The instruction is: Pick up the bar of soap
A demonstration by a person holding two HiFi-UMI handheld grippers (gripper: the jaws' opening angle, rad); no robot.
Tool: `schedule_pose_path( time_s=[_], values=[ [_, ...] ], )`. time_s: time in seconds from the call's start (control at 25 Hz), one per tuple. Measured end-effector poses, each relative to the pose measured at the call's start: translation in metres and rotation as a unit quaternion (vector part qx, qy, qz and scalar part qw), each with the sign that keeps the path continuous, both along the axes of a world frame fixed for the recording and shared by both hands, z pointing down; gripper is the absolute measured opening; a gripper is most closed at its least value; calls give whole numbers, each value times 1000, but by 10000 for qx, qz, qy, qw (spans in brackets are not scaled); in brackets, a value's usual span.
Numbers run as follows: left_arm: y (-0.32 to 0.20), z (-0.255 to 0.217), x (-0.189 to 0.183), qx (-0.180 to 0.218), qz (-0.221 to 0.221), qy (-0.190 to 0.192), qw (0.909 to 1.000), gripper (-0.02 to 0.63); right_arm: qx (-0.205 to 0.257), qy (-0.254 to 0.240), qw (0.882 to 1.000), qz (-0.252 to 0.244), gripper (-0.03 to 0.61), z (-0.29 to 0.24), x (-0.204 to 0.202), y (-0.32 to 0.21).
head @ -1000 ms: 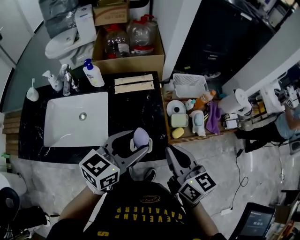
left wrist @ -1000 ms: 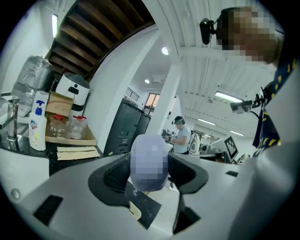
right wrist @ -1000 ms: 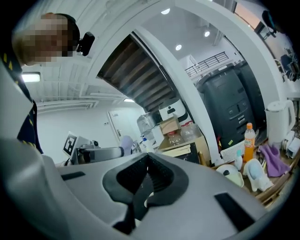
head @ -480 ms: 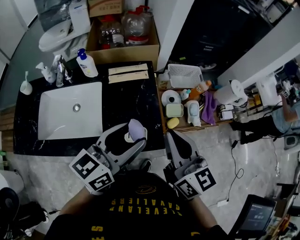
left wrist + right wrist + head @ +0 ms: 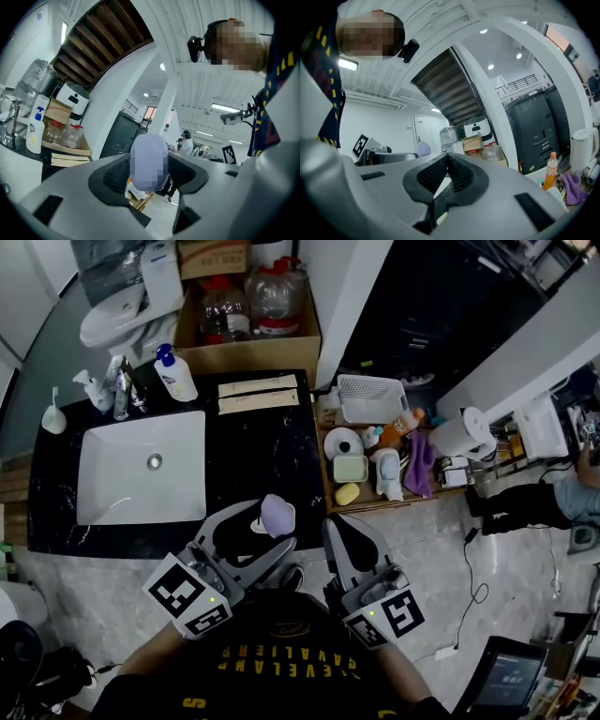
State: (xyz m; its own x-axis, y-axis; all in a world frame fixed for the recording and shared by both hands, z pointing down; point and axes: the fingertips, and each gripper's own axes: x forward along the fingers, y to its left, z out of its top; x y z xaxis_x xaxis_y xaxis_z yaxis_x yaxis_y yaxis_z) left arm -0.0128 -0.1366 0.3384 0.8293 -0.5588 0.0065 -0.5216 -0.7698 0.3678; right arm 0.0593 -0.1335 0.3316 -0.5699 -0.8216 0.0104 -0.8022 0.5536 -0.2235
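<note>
While left gripper [image 5: 275,528] clamps lavender soap bar [image 5: 278,512], right gripper [image 5: 339,532] sits pinched closed, empty; pickup looks done. Next: keep grip steady.

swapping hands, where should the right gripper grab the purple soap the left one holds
The rounded end of the soap sticking out past the left gripper's pads, from the tip side; its flanks are clamped. The right gripper, shut, must open first.
</note>
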Motion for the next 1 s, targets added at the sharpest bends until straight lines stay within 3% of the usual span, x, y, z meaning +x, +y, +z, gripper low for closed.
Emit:
schedule_pose_path(
  time_s=[1.0],
  values=[
    [5, 0, 2, 188, 192, -128, 9996, 265, -72, 33, 9998, -174, 12, 5, -13, 4]
  ],
)
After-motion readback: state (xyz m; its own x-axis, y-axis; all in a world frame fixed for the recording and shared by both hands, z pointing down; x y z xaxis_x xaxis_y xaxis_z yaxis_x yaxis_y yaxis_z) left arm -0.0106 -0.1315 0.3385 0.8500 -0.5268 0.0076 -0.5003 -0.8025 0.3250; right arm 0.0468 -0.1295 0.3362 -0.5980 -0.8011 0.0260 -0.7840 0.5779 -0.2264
